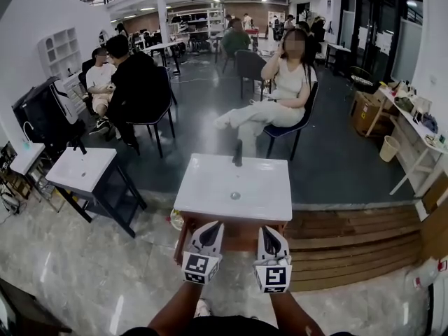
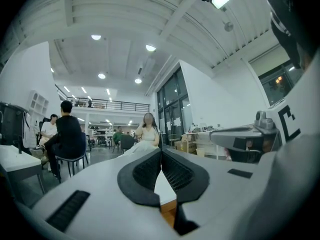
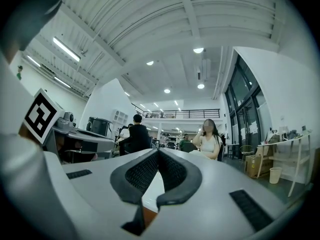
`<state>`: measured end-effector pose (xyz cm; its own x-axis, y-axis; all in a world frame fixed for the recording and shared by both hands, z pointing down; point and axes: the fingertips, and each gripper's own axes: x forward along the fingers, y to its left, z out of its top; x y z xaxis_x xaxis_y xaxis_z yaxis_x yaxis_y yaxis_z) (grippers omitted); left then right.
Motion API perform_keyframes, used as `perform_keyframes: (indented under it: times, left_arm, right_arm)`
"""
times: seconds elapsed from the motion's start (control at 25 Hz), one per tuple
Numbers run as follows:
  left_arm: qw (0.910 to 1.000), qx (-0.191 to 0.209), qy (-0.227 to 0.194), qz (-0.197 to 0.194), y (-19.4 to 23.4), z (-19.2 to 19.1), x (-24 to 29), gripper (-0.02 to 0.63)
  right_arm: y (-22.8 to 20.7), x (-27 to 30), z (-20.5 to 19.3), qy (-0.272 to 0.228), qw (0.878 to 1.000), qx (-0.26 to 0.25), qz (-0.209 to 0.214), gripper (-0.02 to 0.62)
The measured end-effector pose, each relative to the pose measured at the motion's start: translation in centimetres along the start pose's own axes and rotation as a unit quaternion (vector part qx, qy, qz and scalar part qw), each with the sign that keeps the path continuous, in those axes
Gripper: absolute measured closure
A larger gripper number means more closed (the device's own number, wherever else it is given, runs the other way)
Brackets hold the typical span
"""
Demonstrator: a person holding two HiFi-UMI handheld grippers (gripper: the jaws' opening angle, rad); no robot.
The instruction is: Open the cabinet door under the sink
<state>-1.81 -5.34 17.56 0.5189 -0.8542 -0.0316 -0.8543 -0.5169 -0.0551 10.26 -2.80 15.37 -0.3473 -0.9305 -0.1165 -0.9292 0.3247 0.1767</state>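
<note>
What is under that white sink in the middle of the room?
A brown wooden cabinet shows under the sink. The left gripper and right gripper, both shut, cover much of its front, so the door and whatever is inside cannot be seen.

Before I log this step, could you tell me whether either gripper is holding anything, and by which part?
Nothing is held: the left gripper and the right gripper each have their jaws shut together with nothing between them.
</note>
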Motion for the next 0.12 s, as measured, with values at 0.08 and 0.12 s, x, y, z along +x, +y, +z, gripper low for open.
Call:
perform_keyframes:
  times: [0.08,0.12]
  left_arm:
    - [1.0,0.001,-0.003,0.0,-0.01,0.33,0.17,0.583]
    - [1.0,0.002,-0.004,0.0,-0.01,0.52,0.26,0.583]
  right_arm:
    - [-0.17,0.2,0.22,-0.002,1.0,-0.002,0.0,0.571]
    - [-0.27,0.31,0.36,-0.003,1.0,-0.003,0.0,0.571]
